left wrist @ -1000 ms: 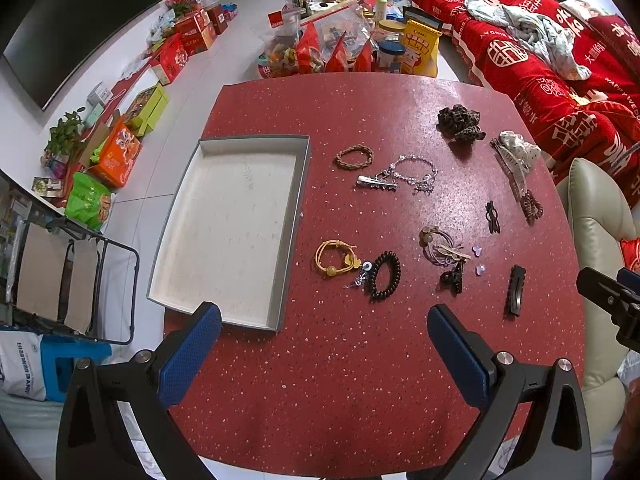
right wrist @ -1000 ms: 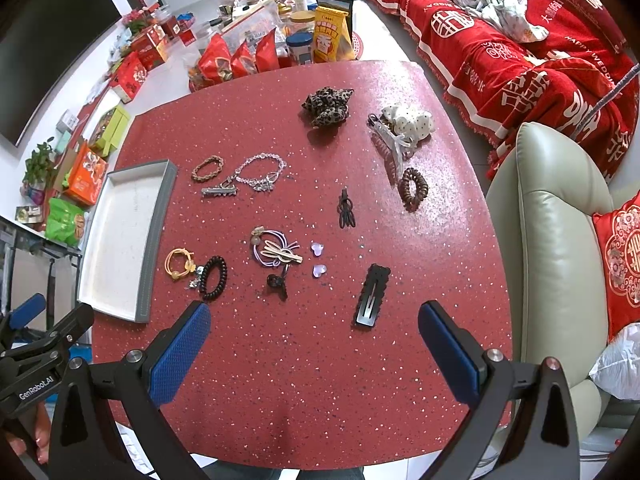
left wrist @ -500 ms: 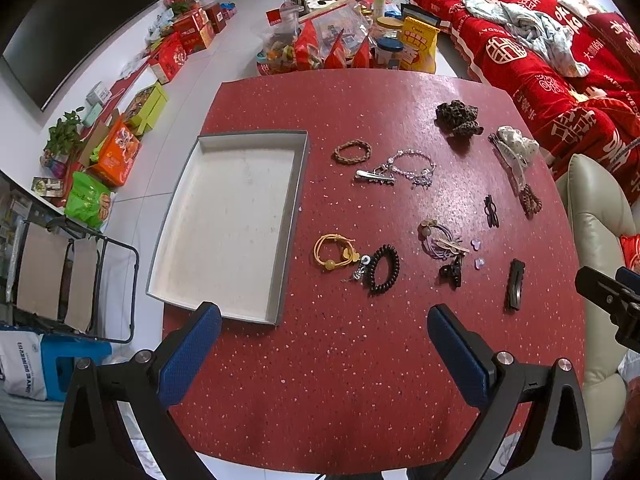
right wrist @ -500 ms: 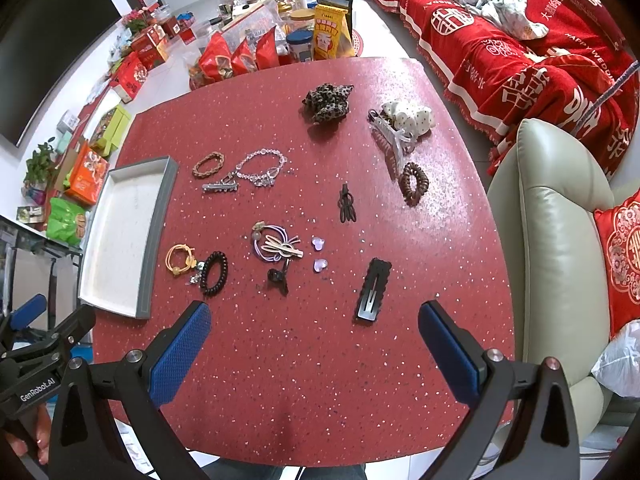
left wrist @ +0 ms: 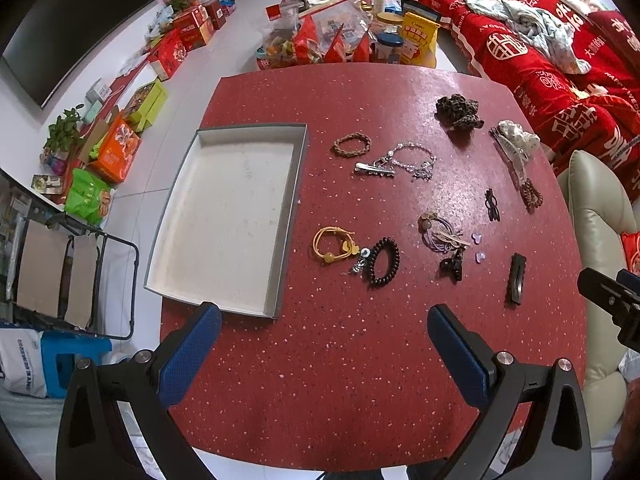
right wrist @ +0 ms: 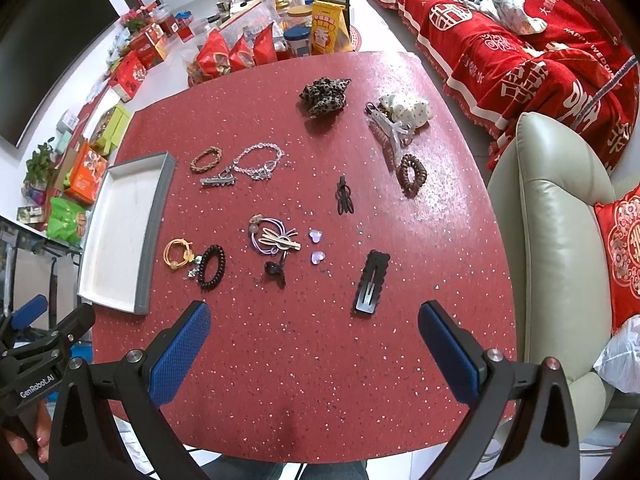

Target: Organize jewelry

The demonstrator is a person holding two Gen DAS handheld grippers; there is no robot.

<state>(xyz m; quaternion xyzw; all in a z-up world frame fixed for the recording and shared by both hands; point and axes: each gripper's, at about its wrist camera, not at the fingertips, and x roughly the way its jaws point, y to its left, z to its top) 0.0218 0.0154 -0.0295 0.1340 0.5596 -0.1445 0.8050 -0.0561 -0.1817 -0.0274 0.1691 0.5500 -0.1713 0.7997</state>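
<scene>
Your left tongs point(left wrist: 324, 346) are spread wide w/ nothing between the blue pads, hovering over the near edge of the red speckled worktop point(left wrist: 340, 380). Right tongs point(right wrist: 314, 344) are likewise wide open and hold nothing, low centre of frame.

The grey-rimmed white tray point(left wrist: 294, 216) sits left of centre in the left view, w/ nothing in it. The jewelry lies loose on the worktop to its right:
- yellow cord bracelet point(left wrist: 332, 244), just beside the tray's right wall
- black beaded bracelet point(left wrist: 384, 262), right of that, a small charm between them
- brown braided bracelet point(left wrist: 351, 146) and silver chain bracelet point(left wrist: 412, 160), upper centre
- purple hair ties point(right wrist: 272, 236), mid-frame in the right view
- black snap clip point(right wrist: 372, 282), just ahead of the right tongs
- leopard scrunchie point(right wrist: 325, 94), top centre.
</scene>
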